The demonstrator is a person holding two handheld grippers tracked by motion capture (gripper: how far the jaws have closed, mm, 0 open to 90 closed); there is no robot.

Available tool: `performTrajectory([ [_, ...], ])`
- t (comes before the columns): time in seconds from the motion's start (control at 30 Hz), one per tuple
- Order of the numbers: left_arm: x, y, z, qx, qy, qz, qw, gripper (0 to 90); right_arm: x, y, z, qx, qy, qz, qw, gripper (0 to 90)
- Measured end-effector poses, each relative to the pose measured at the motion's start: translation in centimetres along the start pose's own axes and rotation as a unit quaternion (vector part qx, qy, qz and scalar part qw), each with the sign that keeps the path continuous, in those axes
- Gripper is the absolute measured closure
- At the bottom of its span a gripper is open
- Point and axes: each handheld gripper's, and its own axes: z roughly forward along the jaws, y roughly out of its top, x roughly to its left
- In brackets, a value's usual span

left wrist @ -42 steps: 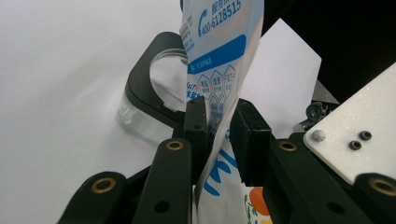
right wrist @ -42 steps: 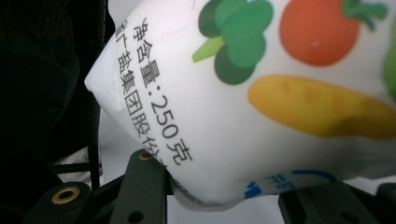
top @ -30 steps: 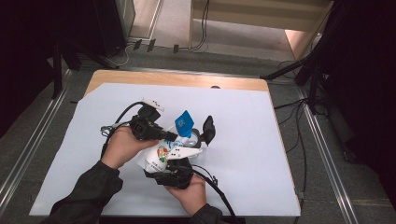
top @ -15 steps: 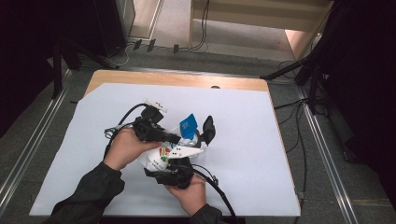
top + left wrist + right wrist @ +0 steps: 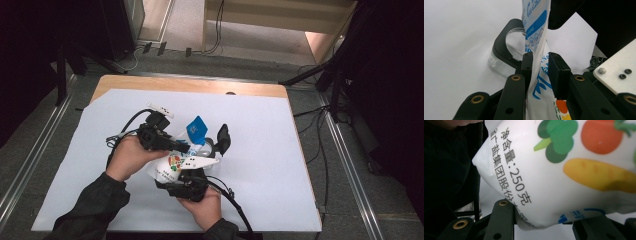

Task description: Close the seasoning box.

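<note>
The salt bag (image 5: 172,165) hangs above the white table sheet (image 5: 280,165), beside a clear measuring cup (image 5: 504,53). My right gripper (image 5: 544,225) clamps its plump bottom. My left gripper (image 5: 539,67) has just been opening; its jaws now straddle the neck loosely, so I judge I'm regripping before pouring.

Dark long sleeves (image 5: 85,212) on both forearms. Left gripper (image 5: 539,66) and right gripper (image 5: 544,225): black jaws, brass-coloured rivets, black trailing cables (image 5: 235,207). White speckled plate (image 5: 617,68) with dark screws on top.
</note>
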Motion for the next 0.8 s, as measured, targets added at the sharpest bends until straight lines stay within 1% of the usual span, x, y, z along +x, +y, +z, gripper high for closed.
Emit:
performTrajectory([
  [0.1,-0.05,0.09,0.08,0.001,0.000,0.003,1.0000,76.7,-0.02,0.04,-0.02,-0.002,0.004,0.001,1.0000,65.6],
  [0.17,-0.19,0.14,0.30,0.000,0.007,0.008,0.9999,76.5,0.00,0.04,-0.02,-0.003,0.005,0.003,1.0000,65.9],
  [0.2,-0.33,0.18,0.45,0.002,0.013,0.011,0.9999,76.0,0.00,0.04,-0.01,-0.004,0.006,0.006,1.0000,65.9],
  [0.23,-0.41,0.21,0.57,0.001,0.015,0.013,0.9998,73.6,-0.02,0.06,-0.03,-0.007,0.014,0.020,0.9997,66.0],
  [0.33,-0.43,0.25,0.55,0.001,0.009,0.011,0.9999,71.6,-0.08,0.04,-0.07,-0.010,0.015,0.024,0.9996,66.1],
  [0.37,-0.44,0.23,0.45,0.002,0.013,0.011,0.9999,70.9,-0.11,0.01,-0.10,-0.011,0.014,0.023,0.9996,66.2],
  [0.4,-0.35,0.18,0.31,0.002,0.009,0.008,0.9999,69.0,-0.15,-0.06,-0.14,-0.011,0.013,0.022,0.9996,66.5],
  [0.5,-0.26,0.12,0.16,0.006,0.007,0.006,0.9999,67.2,-0.15,-0.12,-0.12,-0.011,0.010,0.019,0.9997,66.7],
  [0.63,-0.30,0.06,0.04,0.007,0.007,0.005,0.9999,66.7,-0.13,-0.19,-0.06,-0.009,0.009,0.018,0.9997,67.1],
  [0.67,-0.36,0.06,-0.01,0.006,0.010,0.008,0.9999,69.5,-0.12,-0.18,-0.09,-0.009,0.008,0.016,0.9998,67.4],
  [0.7,-0.39,0.07,-0.10,0.003,0.013,0.011,0.9998,69.5,-0.12,-0.18,-0.09,-0.009,0.008,0.016,0.9998,67.4],
  [0.73,-0.38,0.10,-0.21,0.001,0.013,0.012,0.9999,72.8,-0.12,-0.18,-0.11,-0.009,0.008,0.015,0.9998,67.6],
  [0.77,-0.40,0.12,-0.30,-0.003,0.013,0.012,0.9998,80.7,-0.04,-0.14,-0.21,-0.011,0.011,0.014,0.9998,67.9],
  [0.8,-0.47,0.13,-0.36,-0.006,0.014,0.017,0.9997,83.6,0.02,-0.10,-0.18,-0.011,0.013,0.008,0.9998,68.1],
])
